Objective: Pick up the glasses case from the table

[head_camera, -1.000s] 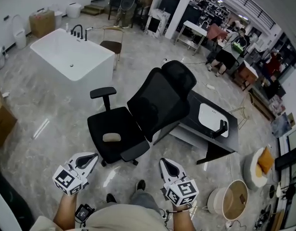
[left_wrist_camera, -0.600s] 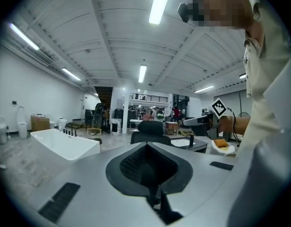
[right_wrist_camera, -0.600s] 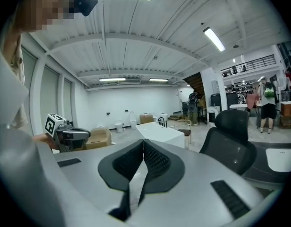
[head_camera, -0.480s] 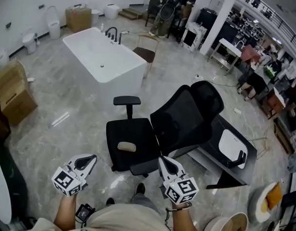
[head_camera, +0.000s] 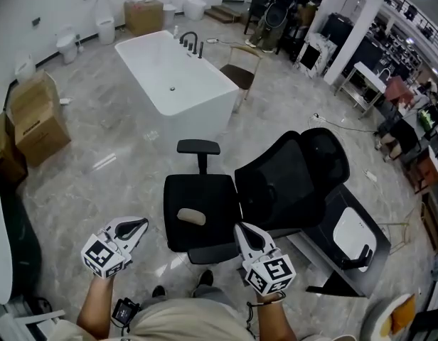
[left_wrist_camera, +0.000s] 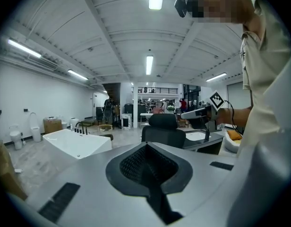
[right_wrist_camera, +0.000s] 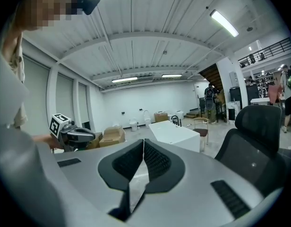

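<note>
Hovering near: left gripper (head_camera: 137, 224) and right gripper (head_camera: 242, 230) closed, empty; probable glasses case (head_camera: 191, 217), beige, on chair seat (head_camera: 208, 194); likely light, stiff, smooth; grip across narrow middle.

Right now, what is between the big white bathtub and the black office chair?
Nothing but bare grey floor lies between the bathtub and the office chair; the head view shows it.
</note>
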{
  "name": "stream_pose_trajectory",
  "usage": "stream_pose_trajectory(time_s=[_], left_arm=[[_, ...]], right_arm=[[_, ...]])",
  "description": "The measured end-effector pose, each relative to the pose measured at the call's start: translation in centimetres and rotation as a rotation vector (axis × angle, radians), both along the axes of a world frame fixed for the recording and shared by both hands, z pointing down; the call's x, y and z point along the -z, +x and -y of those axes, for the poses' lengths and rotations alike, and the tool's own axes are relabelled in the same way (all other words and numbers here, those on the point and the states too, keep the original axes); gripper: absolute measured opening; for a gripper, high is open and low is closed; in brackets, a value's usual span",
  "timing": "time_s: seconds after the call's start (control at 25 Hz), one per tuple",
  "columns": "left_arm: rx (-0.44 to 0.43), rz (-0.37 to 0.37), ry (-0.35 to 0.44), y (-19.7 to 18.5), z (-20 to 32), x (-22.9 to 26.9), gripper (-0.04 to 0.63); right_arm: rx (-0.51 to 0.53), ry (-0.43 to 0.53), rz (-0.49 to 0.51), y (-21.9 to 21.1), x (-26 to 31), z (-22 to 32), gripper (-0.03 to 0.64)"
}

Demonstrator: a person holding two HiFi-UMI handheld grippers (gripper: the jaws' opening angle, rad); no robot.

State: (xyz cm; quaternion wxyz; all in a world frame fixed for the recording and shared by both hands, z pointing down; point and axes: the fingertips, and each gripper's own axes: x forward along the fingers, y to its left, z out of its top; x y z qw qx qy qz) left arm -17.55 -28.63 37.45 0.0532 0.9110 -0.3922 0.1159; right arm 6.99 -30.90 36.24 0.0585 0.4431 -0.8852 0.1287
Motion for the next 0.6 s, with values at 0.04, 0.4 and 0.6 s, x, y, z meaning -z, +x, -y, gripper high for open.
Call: stream_pose_trajectory(time_s=[0.04, 0.4, 0.6], left_arm=[[-0.004, 0.014, -0.001, 0.3, 0.5, -0.3, 0.014], [-0.069, 0.096, -0.044, 2.3, 5.1, -5.0, 0.014], [-0.111, 0.125, -0.065, 3.8, 7.4, -8.0, 0.014]], right_arm=[[0.005, -0.002, 0.0, 0.3, -0.2, 0.4, 0.025], [-0.011, -0.041, -0.013, 2.9, -3.2, 3.1, 0.025], [-0.032, -0.069, -0.023, 4.4, -5.3, 4.3, 0.025]])
